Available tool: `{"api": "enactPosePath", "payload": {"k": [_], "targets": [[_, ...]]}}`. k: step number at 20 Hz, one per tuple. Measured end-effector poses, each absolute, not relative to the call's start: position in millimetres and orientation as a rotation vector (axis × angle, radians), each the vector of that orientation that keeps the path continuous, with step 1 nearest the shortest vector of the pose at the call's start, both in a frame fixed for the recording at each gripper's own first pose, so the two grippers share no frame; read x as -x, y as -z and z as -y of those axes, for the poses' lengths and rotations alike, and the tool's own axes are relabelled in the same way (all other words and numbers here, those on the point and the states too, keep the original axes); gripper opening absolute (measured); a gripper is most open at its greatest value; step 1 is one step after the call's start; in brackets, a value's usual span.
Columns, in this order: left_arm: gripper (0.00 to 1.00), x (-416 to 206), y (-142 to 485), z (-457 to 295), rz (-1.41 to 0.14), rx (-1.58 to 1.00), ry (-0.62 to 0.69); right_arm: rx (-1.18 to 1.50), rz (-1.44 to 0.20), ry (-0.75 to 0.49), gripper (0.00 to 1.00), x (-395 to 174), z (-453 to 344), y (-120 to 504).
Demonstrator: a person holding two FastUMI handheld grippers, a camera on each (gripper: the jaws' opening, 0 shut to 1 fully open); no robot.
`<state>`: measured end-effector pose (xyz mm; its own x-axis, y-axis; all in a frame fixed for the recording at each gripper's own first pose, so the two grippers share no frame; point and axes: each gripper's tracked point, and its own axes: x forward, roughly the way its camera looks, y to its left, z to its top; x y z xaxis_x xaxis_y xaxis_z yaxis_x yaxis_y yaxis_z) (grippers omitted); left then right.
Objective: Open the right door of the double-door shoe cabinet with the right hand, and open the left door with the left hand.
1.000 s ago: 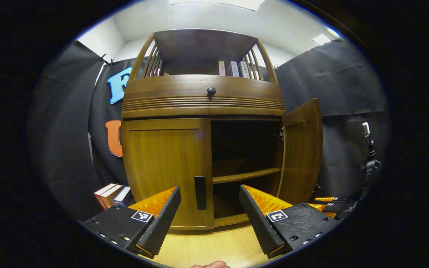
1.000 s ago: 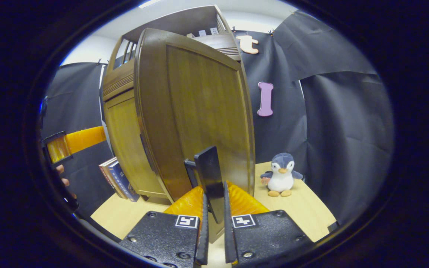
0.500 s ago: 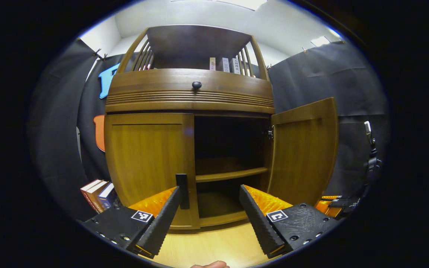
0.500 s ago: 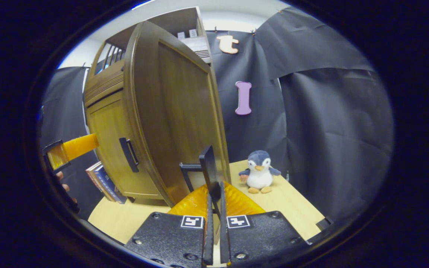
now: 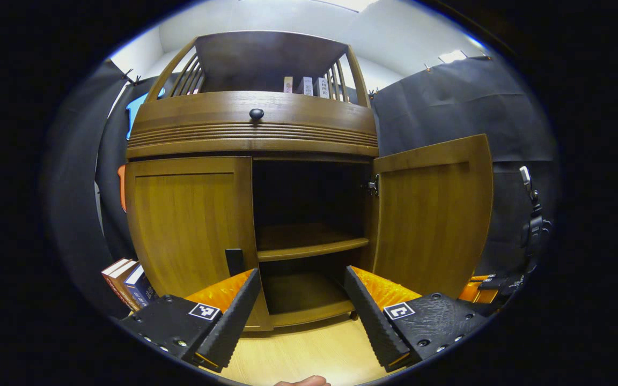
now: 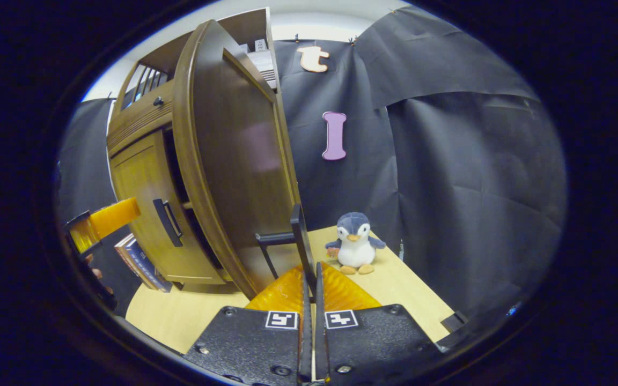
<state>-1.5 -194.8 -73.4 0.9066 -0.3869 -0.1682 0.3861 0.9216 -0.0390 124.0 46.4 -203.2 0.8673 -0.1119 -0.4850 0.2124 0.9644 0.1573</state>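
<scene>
In the right gripper view, we saw our right claw (image 6: 309, 279) clenched on the black handle (image 6: 301, 244) of the right door (image 6: 234, 161), both fingers pressing its thin bar. That door stood swung well out from the shoe cabinet (image 6: 137, 150), edge-on to us. Beyond it on the pale desk (image 6: 411, 300) sat a plush penguin (image 6: 353, 243) near the black cloth wall.

In the left gripper view, our left claw (image 5: 301, 292) was released, its fingers (image 5: 234, 316) spread wide and gripping nothing. Just past the left finger stood the left door (image 5: 191, 214), closed, with its dark handle (image 5: 234, 261) near its lower inner edge, apart from the claw. The open half showed a shelf (image 5: 309, 244) inside. Some books (image 5: 126, 279) leaned on the desk beside the cabinet's left side. Farther up were a drawer front with a round knob (image 5: 256, 113) and more books on the top rack (image 5: 303, 84).
</scene>
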Motion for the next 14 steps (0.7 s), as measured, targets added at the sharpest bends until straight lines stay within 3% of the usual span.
{"api": "enactPosePath", "payload": {"k": [14], "targets": [[0.95,-58.4,133.6,147.8,-0.276,-0.022,0.259,-0.18,-0.48,0.254,0.04,-119.0,-22.6,199.9]]}}
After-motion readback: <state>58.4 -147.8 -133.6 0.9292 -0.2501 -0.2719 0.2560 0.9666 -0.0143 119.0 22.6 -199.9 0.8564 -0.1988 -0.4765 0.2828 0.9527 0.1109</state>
